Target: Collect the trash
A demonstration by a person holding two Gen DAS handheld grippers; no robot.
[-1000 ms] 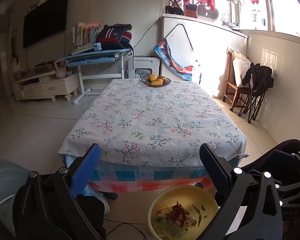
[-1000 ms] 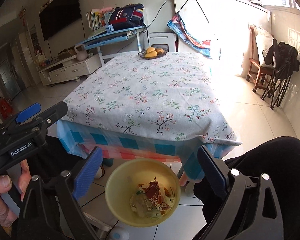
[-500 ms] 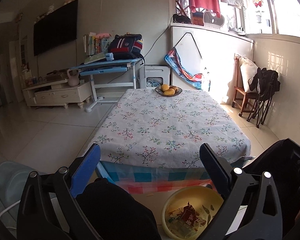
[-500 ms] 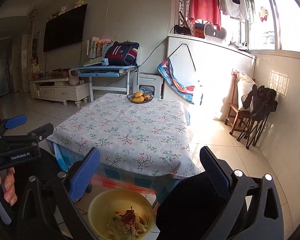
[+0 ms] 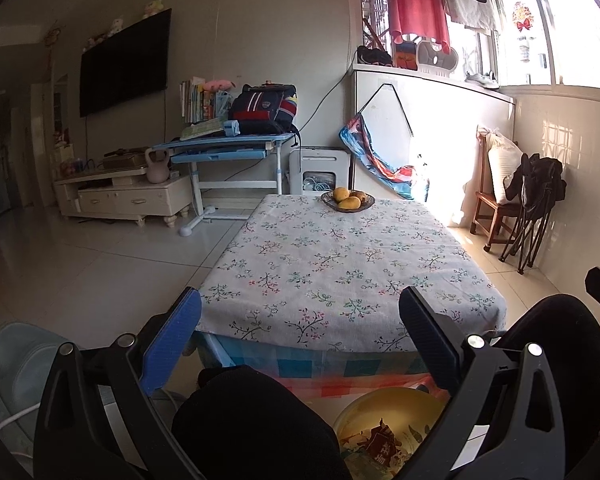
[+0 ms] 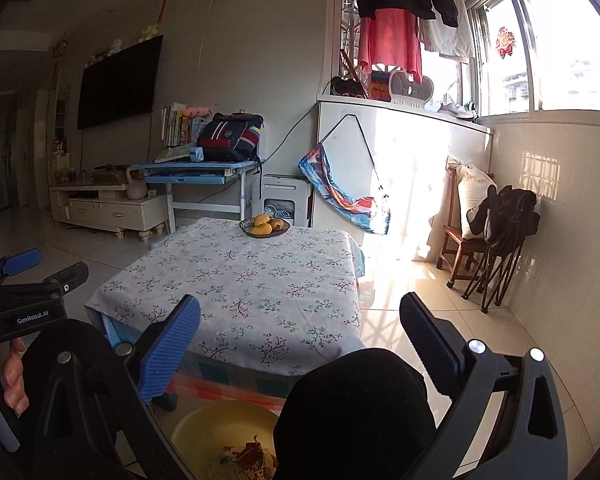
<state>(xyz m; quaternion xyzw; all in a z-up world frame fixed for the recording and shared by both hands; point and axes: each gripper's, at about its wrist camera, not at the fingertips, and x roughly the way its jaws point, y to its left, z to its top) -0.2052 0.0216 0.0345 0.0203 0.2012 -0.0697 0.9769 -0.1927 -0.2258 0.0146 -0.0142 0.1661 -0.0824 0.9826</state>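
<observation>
A yellow basin (image 5: pixel 392 428) (image 6: pixel 220 432) holding crumpled wrappers (image 5: pixel 380 444) sits on the floor in front of the table, between a person's dark-clothed knees. My left gripper (image 5: pixel 300 328) is open and empty, raised above the table's near edge. In the right wrist view my right gripper (image 6: pixel 300 328) is also open and empty, and the left gripper's body (image 6: pixel 28 300) shows at the left, held by a hand (image 6: pixel 8 376). The floral tablecloth (image 5: pixel 340 264) carries no loose scraps that I can see.
A bowl of fruit (image 5: pixel 348 201) stands at the table's far end. Left of it are a blue desk (image 5: pixel 224 152) and a white TV cabinet (image 5: pixel 128 196). A wooden chair with dark folded items (image 5: pixel 520 200) stands by the right wall. Tiled floor surrounds the table.
Both grippers have lifted and tilted up and back from the basin. The basin has slid to the bottom of both views and the knees now cover part of it.
</observation>
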